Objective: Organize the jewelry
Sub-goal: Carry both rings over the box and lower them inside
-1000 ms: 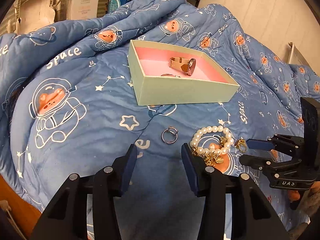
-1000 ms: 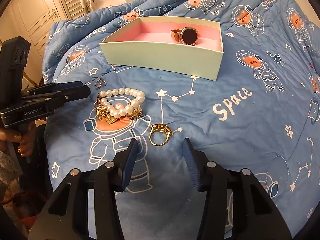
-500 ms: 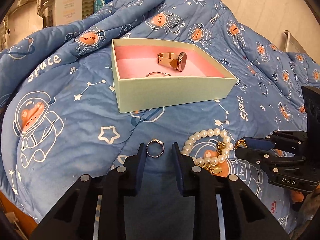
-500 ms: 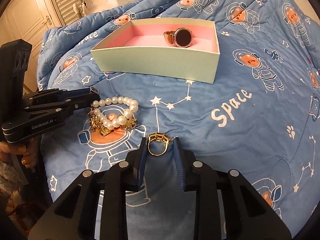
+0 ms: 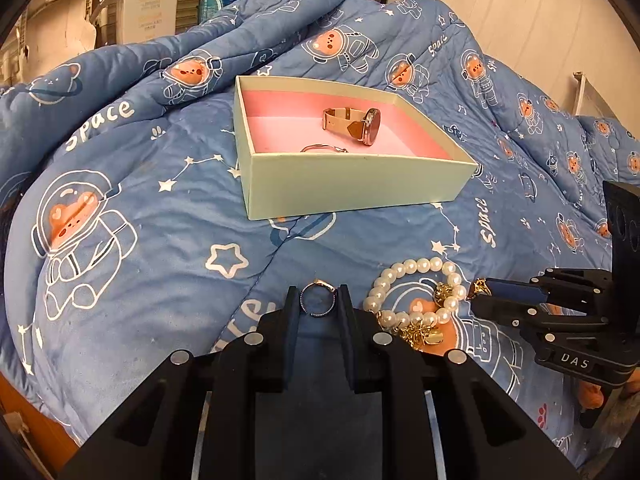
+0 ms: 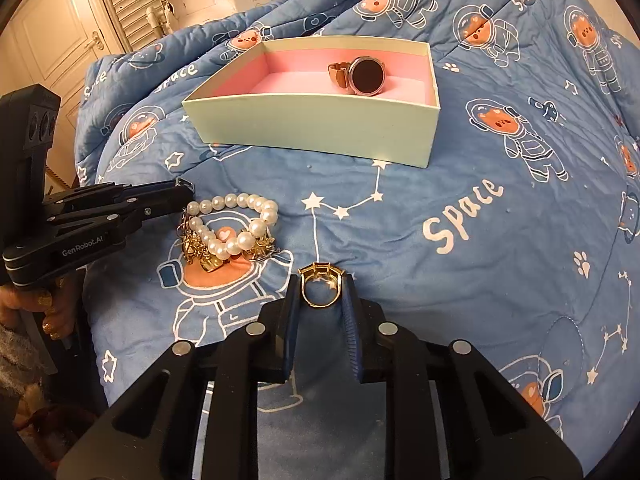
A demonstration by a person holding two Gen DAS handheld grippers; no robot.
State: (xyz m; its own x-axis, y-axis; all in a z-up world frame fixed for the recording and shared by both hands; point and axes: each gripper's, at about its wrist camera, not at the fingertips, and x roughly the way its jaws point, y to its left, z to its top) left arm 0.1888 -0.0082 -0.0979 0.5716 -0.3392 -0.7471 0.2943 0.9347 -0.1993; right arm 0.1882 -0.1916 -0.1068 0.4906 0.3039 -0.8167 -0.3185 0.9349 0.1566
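Note:
A thin silver ring (image 5: pixel 319 284) stands on the blue quilt between the pads of my left gripper (image 5: pixel 318 300), whose jaws are closing and touch both its sides. The jaws of my right gripper (image 6: pixel 320 292) are closing too, and pinch a gold ring (image 6: pixel 320 270). Between the two grippers a pearl bracelet (image 5: pixel 416 266) with gold charms lies on the quilt. Farther back sits the pale green box (image 5: pixel 352 184) with a pink lining. It holds a rose-gold watch (image 5: pixel 356 124) and a thin bangle (image 5: pixel 324 148). The right wrist view shows the same box (image 6: pixel 312 128) and watch (image 6: pixel 362 76).
The quilt (image 5: pixel 132 208) bulges and slopes away at the left and near edges. White cartons (image 5: pixel 154 0) stand behind it, a pale wall at the right. A closed door (image 6: pixel 52 40) is at the far left. A hand (image 6: pixel 48 312) grips the left tool's handle.
Both grippers came forward over their rings and their jaws narrowed from wide apart to touching them. The silver ring now stands between the left pads, the gold ring between the right pads.

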